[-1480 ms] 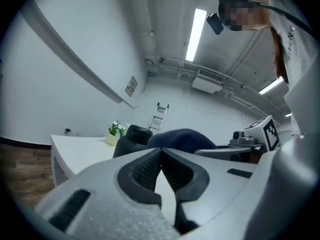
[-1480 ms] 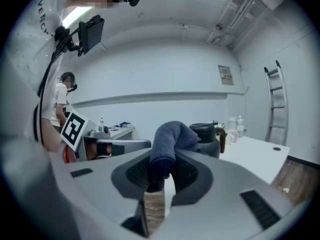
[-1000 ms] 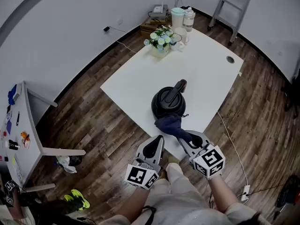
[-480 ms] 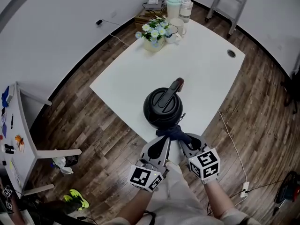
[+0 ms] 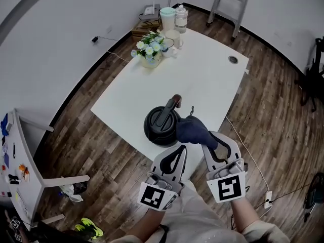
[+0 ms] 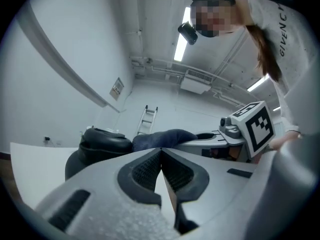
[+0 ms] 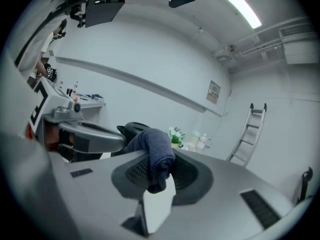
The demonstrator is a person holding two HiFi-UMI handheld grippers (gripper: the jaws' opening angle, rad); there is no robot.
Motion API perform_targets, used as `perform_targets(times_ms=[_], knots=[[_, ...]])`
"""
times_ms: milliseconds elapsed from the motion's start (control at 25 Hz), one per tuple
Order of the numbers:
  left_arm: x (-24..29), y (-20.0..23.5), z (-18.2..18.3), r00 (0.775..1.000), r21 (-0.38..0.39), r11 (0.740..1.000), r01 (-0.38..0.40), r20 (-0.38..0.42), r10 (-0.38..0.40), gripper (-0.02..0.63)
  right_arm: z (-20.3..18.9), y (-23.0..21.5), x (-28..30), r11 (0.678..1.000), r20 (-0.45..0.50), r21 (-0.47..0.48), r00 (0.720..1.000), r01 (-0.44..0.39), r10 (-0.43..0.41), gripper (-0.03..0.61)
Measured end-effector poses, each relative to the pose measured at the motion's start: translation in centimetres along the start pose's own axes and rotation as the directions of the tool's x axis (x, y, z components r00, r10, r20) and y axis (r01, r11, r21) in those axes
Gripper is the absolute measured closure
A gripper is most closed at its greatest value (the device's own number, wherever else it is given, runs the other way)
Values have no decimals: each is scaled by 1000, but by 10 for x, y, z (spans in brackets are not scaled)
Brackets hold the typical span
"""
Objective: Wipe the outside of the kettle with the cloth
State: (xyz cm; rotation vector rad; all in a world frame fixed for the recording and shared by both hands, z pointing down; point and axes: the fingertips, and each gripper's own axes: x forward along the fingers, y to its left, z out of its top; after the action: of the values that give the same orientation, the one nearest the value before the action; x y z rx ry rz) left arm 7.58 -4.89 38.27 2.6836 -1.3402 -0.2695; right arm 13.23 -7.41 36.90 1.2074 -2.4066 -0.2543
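A black kettle [image 5: 161,125] with a curved handle stands near the front edge of the white table [image 5: 202,80]. My right gripper [image 5: 207,142] is shut on a dark blue cloth [image 5: 191,129], which is bunched against the kettle's right side. In the right gripper view the cloth [image 7: 158,156] hangs between the jaws, with the kettle [image 7: 131,129] behind it. My left gripper [image 5: 180,149] is shut and holds nothing. It hovers just in front of the kettle and is apart from it. The left gripper view shows the kettle [image 6: 99,145] and the cloth [image 6: 161,138] beyond its closed tips [image 6: 160,153].
A vase of flowers [image 5: 148,47] and some cups and bottles [image 5: 172,19] stand at the table's far corner. A cable hole [image 5: 233,59] is at the right edge. A ladder [image 5: 228,4] leans at the back wall, and a small side table [image 5: 23,156] is at the left.
My right gripper has carried the cloth from the kettle's near side up to its right side. The left gripper stays shut close in front.
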Motion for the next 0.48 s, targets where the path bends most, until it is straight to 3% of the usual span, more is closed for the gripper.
perform_targets(times_ms=[160,240,480], knots=[[-1,2,10,1000,17,1000,-9,1,9,606,-7,-3,31,995,-43,-92,999,25,-29,515],[-4,6,7,1000,12,1000,-25,-8,25,606,-32,0,45,991,-102,-135,994,25,-39,516],[-22,23,-22,994,-7,996,-88,-69,87,606,-105,17,66,989,-245,-135,969,-55,20,515]])
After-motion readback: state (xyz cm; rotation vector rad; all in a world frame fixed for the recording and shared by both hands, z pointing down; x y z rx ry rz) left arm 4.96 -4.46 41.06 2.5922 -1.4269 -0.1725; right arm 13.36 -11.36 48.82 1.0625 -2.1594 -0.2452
